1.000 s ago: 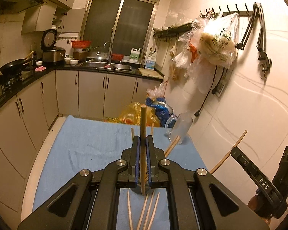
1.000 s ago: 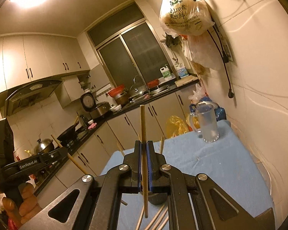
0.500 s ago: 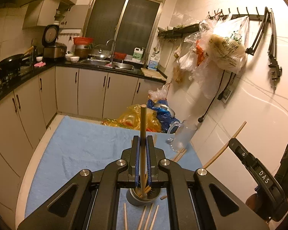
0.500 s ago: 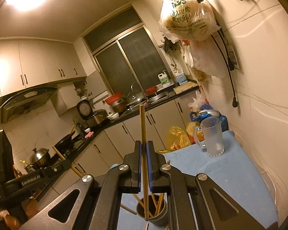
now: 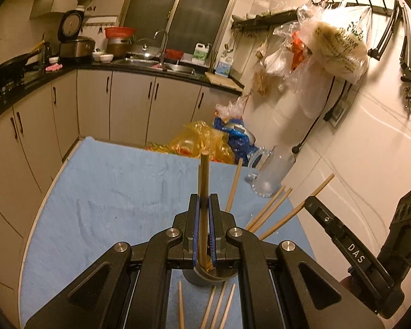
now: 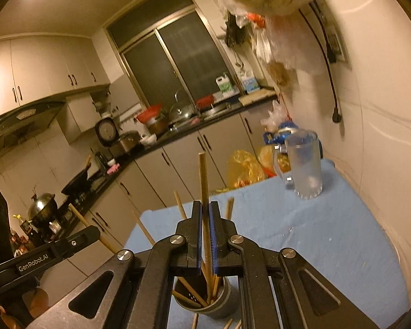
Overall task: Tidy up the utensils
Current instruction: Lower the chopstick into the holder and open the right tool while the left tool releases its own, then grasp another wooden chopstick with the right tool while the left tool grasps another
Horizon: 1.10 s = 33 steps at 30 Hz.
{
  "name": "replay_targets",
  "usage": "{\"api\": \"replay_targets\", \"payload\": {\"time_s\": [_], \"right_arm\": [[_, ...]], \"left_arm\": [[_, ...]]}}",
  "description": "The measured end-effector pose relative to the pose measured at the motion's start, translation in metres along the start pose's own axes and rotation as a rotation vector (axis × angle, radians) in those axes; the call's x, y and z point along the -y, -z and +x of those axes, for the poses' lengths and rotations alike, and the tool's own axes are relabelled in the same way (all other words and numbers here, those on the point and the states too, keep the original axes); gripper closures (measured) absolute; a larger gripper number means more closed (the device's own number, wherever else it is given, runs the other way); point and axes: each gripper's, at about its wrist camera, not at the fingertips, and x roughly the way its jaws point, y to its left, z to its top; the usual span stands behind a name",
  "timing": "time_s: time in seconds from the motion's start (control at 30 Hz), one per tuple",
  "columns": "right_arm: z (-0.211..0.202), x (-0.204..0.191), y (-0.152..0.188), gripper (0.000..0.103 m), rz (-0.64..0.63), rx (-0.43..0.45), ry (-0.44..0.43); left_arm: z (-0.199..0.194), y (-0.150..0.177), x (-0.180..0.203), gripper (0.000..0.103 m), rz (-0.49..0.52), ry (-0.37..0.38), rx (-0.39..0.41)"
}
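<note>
Both grippers, left (image 5: 203,226) and right (image 6: 205,235), hold their jaws clenched on upright chopsticks (image 5: 204,192) above the cup (image 6: 219,304), likely for dropping in.

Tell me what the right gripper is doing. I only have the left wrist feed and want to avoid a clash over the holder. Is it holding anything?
Observer: Yes. The right gripper is shut on a chopstick, held nearly upright.
Operator: Where is that stick's lower end?
Observer: It appears to reach down inside the grey holder.
Operator: Is the holder empty otherwise?
Observer: No. Several leaning chopsticks stand inside it, fanned out at different angles.
</note>
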Motion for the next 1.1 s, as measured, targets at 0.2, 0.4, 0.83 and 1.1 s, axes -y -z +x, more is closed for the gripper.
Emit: {"api": "replay_targets", "payload": {"time_s": [0.2,0.4,0.83,1.1], "right_arm": [[0.013,0.003,0.011,0.097,-0.002,-0.042,0.007],[0.02,0.006,0.018,0.097,-0.001,-0.077,0.014],[-0.017,0.01,0.025,0.087,-0.015,-0.061,0.01],[-0.037,0.028,0.093,0.084,-0.013,-0.16,0.058]], "left_arm": [[0.011,0.008,-0.005,0.097,-0.008,-0.003,-0.025],[0.015,0.012,-0.007,0.097,-0.006,-0.006,-0.037],[-0.018,0.024,-0.007,0.088,0.01,-0.026,0.012],[-0.033,0.106,-0.029,0.075,0.029,-0.152,-0.017]]}}
